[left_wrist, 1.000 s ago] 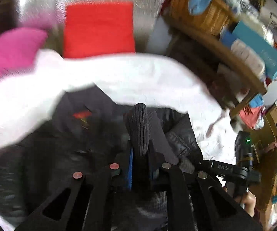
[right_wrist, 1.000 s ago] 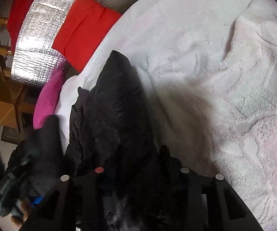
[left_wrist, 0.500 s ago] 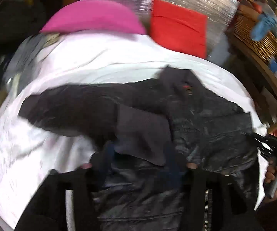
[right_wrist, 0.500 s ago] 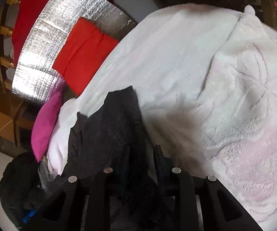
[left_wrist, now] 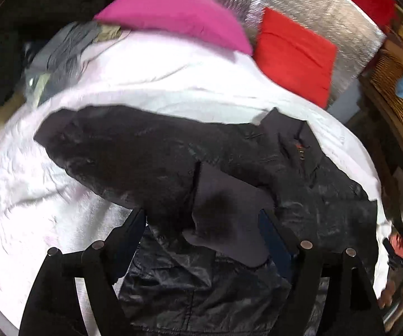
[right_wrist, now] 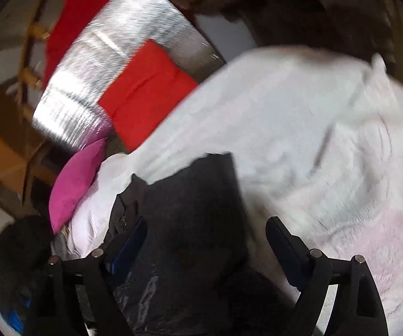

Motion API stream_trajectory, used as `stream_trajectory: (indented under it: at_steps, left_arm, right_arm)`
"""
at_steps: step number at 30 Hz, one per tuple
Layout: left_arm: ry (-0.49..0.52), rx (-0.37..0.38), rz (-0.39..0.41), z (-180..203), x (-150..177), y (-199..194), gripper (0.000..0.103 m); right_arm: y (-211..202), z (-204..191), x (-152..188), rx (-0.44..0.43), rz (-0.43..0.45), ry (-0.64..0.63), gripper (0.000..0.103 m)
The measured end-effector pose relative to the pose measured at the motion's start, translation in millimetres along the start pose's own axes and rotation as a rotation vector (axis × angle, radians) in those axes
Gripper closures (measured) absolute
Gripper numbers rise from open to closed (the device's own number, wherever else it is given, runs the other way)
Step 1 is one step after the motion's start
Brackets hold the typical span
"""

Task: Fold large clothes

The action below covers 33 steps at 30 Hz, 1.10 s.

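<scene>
Fingers of both the left gripper (left_wrist: 201, 224) and right gripper (right_wrist: 205, 233) stand wide apart, holding nothing, above the black jacket (left_wrist: 229, 173) spread on the white blanket (left_wrist: 33, 196). Grip one sleeve near its cuff, then fold it flat across the body.

Both wrist views look down close over the white textured bedspread (left_wrist: 173, 84) (right_wrist: 299, 112), facing its pillow end.

Black angular frames on both the left gripper (left_wrist: 201, 224) and the right gripper (right_wrist: 205, 232), silver round bolts along each, and what looks like blue pad lining inside.
</scene>
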State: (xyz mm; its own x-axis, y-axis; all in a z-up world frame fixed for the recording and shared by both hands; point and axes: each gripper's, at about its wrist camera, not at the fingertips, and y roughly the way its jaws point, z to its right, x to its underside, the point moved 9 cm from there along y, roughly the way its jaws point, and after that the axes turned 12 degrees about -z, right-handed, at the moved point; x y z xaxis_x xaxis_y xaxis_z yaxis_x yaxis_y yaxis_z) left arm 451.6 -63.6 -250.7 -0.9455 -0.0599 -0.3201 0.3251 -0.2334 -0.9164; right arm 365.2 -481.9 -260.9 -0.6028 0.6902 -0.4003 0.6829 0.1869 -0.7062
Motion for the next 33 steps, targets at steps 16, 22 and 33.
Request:
stream_trajectory:
  at_steps: [16,22,33]
  left_arm:
    - [-0.066,0.14,-0.016,-62.0,2.1,-2.4,0.034]
    - [-0.368,0.252,0.033,-144.6,-13.8,-19.6,0.019]
    - [-0.764,0.355,0.015,-179.0,-50.1,65.5,0.021]
  right_arm:
    - [86.7,-63.6,88.3,0.109,-0.333,-0.364,0.037]
    - [62.6,-86.9,84.9,-0.035,-0.289,-0.323,0.037]
    - [79.0,-85.7,97.0,0.031,-0.304,-0.36,0.037]
